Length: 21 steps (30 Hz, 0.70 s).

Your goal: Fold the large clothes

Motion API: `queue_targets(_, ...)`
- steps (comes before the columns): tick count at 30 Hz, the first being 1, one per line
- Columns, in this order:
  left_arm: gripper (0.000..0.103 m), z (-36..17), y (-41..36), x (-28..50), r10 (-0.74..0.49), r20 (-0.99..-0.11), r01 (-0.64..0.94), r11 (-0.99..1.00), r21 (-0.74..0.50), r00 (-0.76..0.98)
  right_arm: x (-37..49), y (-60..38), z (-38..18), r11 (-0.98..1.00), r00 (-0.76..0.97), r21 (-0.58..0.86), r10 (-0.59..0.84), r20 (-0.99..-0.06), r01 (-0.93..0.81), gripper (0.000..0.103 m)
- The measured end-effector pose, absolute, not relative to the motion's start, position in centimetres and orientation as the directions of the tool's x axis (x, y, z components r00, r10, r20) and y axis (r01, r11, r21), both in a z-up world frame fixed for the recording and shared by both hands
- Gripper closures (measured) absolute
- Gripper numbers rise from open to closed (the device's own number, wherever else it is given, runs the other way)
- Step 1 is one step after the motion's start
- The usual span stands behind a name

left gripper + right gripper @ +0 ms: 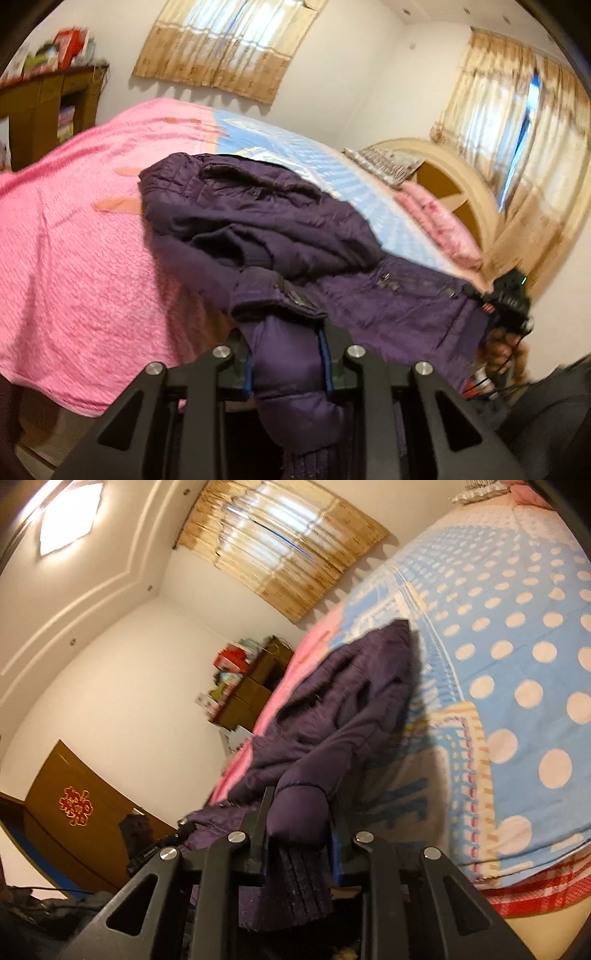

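A dark purple padded jacket (pixel 266 221) lies bunched on the bed, over the pink blanket (pixel 74 240) and the blue dotted sheet (pixel 517 646). My left gripper (pixel 286 354) is shut on one purple sleeve near its ribbed cuff, at the bed's near edge. My right gripper (pixel 299 834) is shut on the other sleeve (pixel 295 812), its ribbed cuff hanging between the fingers. The right gripper also shows in the left wrist view (pixel 511 299), at the jacket's right end, held by a hand. The jacket (pixel 332 709) runs away from it across the bed.
A curved wooden headboard (pixel 443 177) and folded pink bedding (pixel 439 218) are at the bed's far end. A brown shelf (pixel 44 107) with boxes stands by the wall. Curtained windows (pixel 229 40) are behind. A brown door (pixel 74 812) is at the left.
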<state>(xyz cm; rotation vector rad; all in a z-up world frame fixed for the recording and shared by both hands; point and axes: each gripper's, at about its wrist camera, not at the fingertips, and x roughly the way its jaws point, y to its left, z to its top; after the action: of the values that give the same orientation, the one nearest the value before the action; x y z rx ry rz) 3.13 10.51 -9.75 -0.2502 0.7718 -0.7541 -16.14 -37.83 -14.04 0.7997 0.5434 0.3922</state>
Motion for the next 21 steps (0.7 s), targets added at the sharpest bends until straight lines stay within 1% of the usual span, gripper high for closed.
queue_targets(6, 0.077, -7.7, 10.9, 5.9, -0.725, -0.508, 0.485, 0.689, -0.539, 0.465, -13.5, -38.3, -10.6, 0.584, 0.815, 0.790, 0.541, -0.206, -0.188, 0.081)
queue_targets(11, 0.077, -5.3, 10.8, 11.3, -0.765, -0.436, 0.477, 0.639, -0.603, 0.473, -8.6, -39.2, -7.2, 0.574, 0.826, 0.789, 0.539, -0.163, -0.219, 0.081)
queue_targets(15, 0.077, -4.1, 10.2, 16.1, -0.777, -0.426, 0.456, 0.621, -0.638, 0.463, -1.6, -40.6, -4.9, 0.577, 0.836, 0.793, 0.521, -0.172, -0.196, 0.081)
queue_targets(17, 0.077, -3.9, 9.5, 19.2, -0.777, -0.427, 0.441, 0.619, -0.650, 0.462, 1.8, -41.2, -4.2, 0.597, 0.845, 0.782, 0.500, -0.191, -0.177, 0.081)
queue_targets(19, 0.077, -4.2, 9.0, 21.8, -0.771, -0.437, 0.414, 0.624, -0.663, 0.463, 5.1, -41.9, -4.4, 0.587, 0.845, 0.796, 0.493, -0.207, -0.148, 0.081)
queue_targets(21, 0.077, -5.1, 8.5, 24.6, -0.762, -0.460, 0.393, 0.636, -0.664, 0.456, 9.0, -42.4, -5.2, 0.591, 0.848, 0.800, 0.471, -0.243, -0.099, 0.081)
